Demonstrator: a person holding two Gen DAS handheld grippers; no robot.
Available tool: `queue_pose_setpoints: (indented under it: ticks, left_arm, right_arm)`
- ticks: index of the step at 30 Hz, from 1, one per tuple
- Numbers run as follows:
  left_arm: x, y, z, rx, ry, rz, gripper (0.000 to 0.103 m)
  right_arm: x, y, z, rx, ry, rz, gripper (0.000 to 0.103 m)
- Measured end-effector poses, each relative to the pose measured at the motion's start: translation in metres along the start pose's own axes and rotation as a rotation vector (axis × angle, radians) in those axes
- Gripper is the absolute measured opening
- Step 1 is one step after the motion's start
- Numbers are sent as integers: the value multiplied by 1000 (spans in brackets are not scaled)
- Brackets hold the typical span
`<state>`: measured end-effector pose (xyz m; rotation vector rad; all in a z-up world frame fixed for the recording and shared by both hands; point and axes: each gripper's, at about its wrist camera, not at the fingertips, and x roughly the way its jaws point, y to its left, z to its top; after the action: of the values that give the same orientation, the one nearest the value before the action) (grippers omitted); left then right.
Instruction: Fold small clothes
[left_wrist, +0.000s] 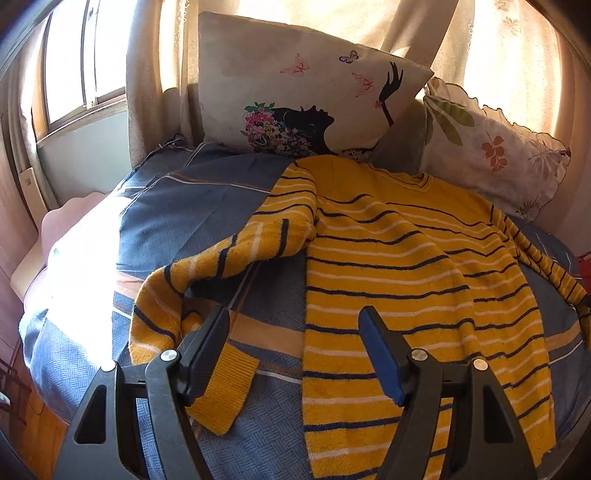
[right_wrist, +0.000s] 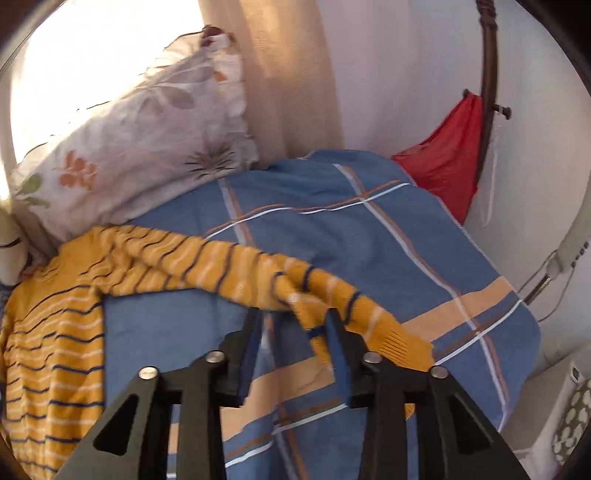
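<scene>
Left wrist view: a yellow knitted sweater with navy and white stripes (left_wrist: 406, 258) lies spread face-up on a bed covered by a blue checked sheet with orange and white lines (left_wrist: 177, 221). Its neckline points toward the head of the bed, just below a cream cushion printed with a black silhouette of a woman and butterflies (left_wrist: 295, 85). Beside that cushion, at the far right corner of the bed, leans a white frilled pillow with a leaf print (left_wrist: 491, 147). One sleeve (left_wrist: 221, 258) bends away from the sweater body and runs toward the near left part of the bed, its ribbed cuff lying near the left finger. The left gripper (left_wrist: 295, 343) hovers over the sweater's near edge with its black fingers spread wide, holding nothing.

Right wrist view: the sweater's other sleeve (right_wrist: 258, 273) stretches from the body at the left across the blue sheet (right_wrist: 369, 229). The right gripper (right_wrist: 293, 332) has its fingers apart, and the sleeve drapes between and over them near the cuff; whether they grip it I cannot tell. The leaf-print pillow (right_wrist: 140, 147) rests at the far left, and a red cloth (right_wrist: 447, 158) hangs beyond the bed's far edge.
</scene>
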<state>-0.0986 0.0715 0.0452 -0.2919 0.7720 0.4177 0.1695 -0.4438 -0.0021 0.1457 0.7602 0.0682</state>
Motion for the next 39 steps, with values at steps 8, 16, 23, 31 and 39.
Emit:
queue_pose_setpoints:
  ticks: [8, 16, 23, 31, 39]
  left_arm:
    - [9, 23, -41, -80, 139, -126, 71]
    - [4, -3, -71, -99, 206, -323, 72]
    - [-10, -36, -86, -49, 203, -354, 51]
    - [-50, -25, -68, -33, 99, -291, 8]
    - [-54, 5, -97, -65, 196, -257, 8]
  right_arm:
    - [4, 74, -73, -128, 249, 608, 52]
    - [-4, 107, -121, -185, 345, 683, 52]
    - [-21, 119, -148, -217, 332, 746, 32]
    - [-40, 101, -134, -163, 268, 817, 11]
    - [-66, 44, -157, -137, 282, 829, 9]
